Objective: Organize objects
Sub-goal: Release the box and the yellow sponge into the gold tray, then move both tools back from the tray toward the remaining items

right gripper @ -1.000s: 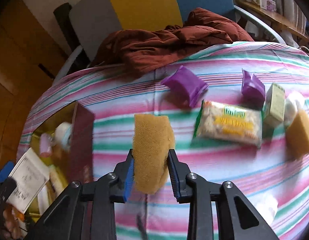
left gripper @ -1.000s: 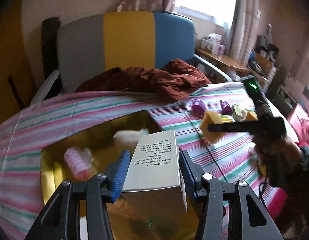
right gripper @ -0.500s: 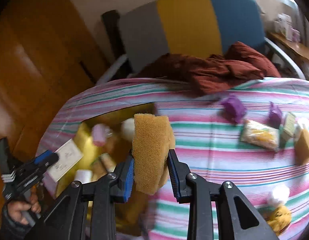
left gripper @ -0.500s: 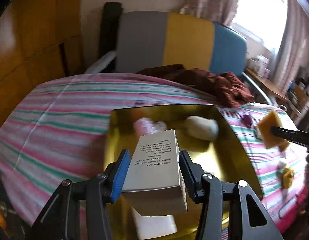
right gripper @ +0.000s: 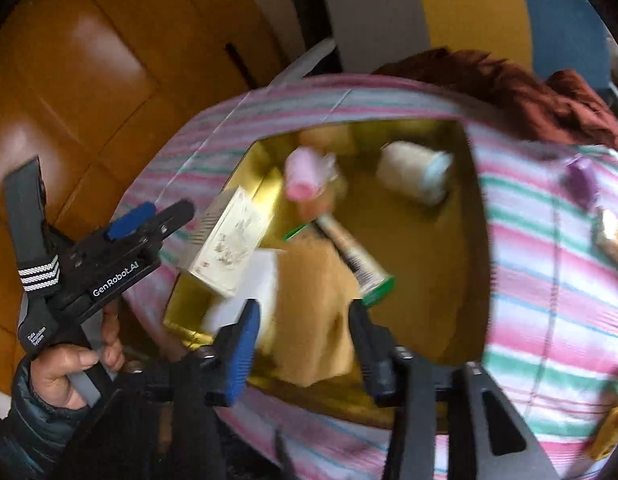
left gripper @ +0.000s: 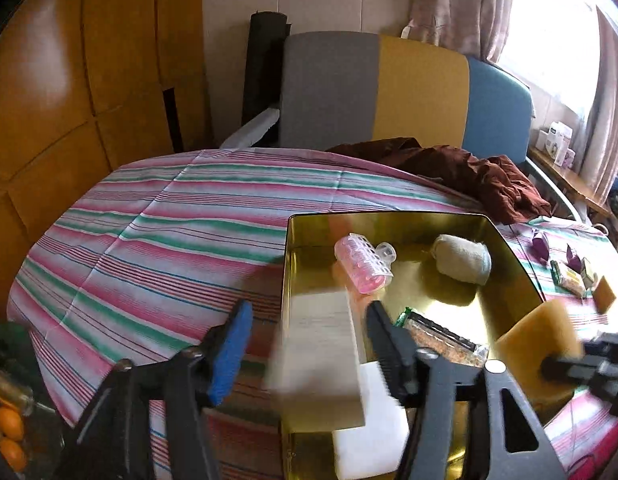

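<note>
- Left gripper (left gripper: 309, 344): jaws just opened wide, pads clear of the white box (left gripper: 321, 356), blurred between them as if dropping.
- Right gripper (right gripper: 305, 344): jaws just opened too, sponge (right gripper: 313, 312) loose in the gap, touching neither pad.
- Below both, gold tin (left gripper: 509, 248) on the striped cloth (left gripper: 169, 240); inside, pink roller (left gripper: 363, 266) at 11 o'clock, cloth roll (left gripper: 463, 258) at 1 o'clock, tube (right gripper: 355, 258) near centre.
- Step judged: release of box and sponge into the tin.
- Next called for: retreat up and clear of the tin, then swing toward 3 o'clock, where purple packets (left gripper: 541, 246) and other loose items lay unsorted.
</note>
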The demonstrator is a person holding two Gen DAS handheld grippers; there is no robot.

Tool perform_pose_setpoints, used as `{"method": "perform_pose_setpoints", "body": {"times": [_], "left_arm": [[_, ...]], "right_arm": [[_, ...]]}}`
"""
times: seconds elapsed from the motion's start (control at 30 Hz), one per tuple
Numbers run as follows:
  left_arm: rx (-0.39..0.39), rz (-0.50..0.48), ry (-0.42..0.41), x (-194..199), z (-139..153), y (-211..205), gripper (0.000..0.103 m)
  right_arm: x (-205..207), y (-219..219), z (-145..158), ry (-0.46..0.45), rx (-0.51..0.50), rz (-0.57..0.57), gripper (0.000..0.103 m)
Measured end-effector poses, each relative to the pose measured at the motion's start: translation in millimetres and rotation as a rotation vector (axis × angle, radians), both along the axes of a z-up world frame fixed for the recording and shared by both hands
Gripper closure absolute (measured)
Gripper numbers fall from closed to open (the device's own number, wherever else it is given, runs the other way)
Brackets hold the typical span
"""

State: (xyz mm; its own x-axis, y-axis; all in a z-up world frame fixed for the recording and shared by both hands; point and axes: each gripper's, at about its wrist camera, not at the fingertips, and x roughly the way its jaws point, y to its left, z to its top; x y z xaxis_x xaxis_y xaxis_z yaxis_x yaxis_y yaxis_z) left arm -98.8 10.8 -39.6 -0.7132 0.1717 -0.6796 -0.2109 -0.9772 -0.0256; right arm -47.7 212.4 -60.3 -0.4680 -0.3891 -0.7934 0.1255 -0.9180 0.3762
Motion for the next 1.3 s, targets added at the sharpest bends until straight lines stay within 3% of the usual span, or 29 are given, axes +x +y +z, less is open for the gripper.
{"method": "perform_pose_setpoints", "body": {"times": [0.03, 0.33, 0.97, 1.3], "left_arm": [[-0.001, 0.009, 0.008, 2, 1, -1, 0.029], [-0.043, 0.017, 0.094, 32, 20, -5, 0.022], [-0.114, -0.029, 0.171, 69, 39, 13, 0.018], [-0.148, -0.070, 0.207, 79, 47, 28, 0.018]], "right_arm": [[2, -3, -2, -0.004, -0.004, 0.007, 0.054], [8, -21, -3, -0.008, 0.032, 0.024, 0.054], [29, -2, 16, 0.109, 0.189, -0.075, 0.054], [39, 37, 19, 0.117, 0.207, -0.171, 0.054]]}}
